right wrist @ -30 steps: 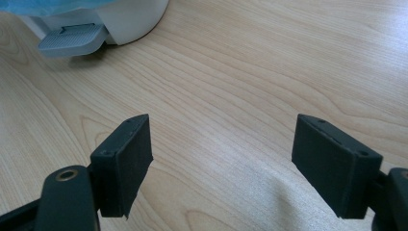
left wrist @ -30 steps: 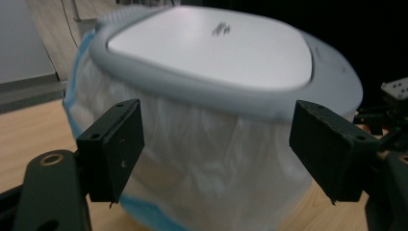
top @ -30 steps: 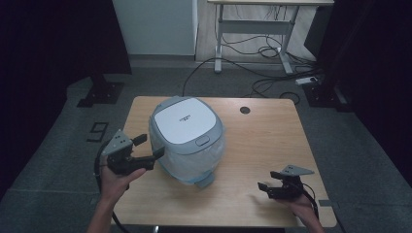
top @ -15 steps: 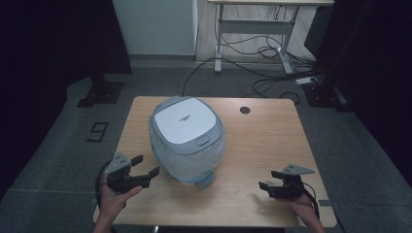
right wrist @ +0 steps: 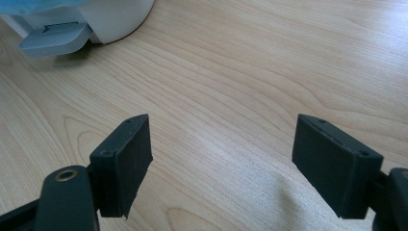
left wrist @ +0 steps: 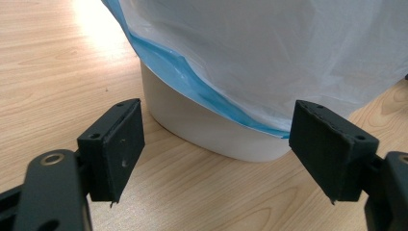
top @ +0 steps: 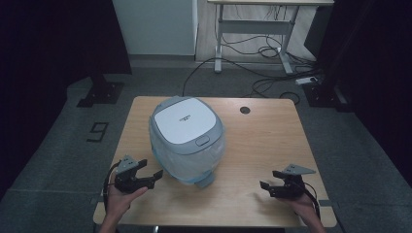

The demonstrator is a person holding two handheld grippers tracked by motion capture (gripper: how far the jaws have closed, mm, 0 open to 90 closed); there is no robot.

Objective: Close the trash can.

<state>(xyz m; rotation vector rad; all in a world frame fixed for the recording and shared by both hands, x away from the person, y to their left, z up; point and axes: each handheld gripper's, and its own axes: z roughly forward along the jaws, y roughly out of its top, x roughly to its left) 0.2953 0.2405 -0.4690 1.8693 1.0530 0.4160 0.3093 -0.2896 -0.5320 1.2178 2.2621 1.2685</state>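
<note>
Rice cooker (top: pixel 187 137) sits mid worktop (top: pixel 262 145). Left tongs (top: pixel 148 175) at 8 o'clock, right tongs (top: pixel 268 187) at 4 o'clock: both wide open, empty, near front edge. Left gripper view shows blue bag rim (left wrist: pixel 192 82).

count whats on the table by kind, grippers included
bins with a plastic liner: 1, the pedal bin
hand-held grippers: 2, left gripper and right gripper, both open
total: 3

Left tongs (top: pixel 148 170), formerly beside the cooker (top: pixel 187 138), now sit lower at the worktop's (top: pixel 262 145) near edge, apart from it.
</note>
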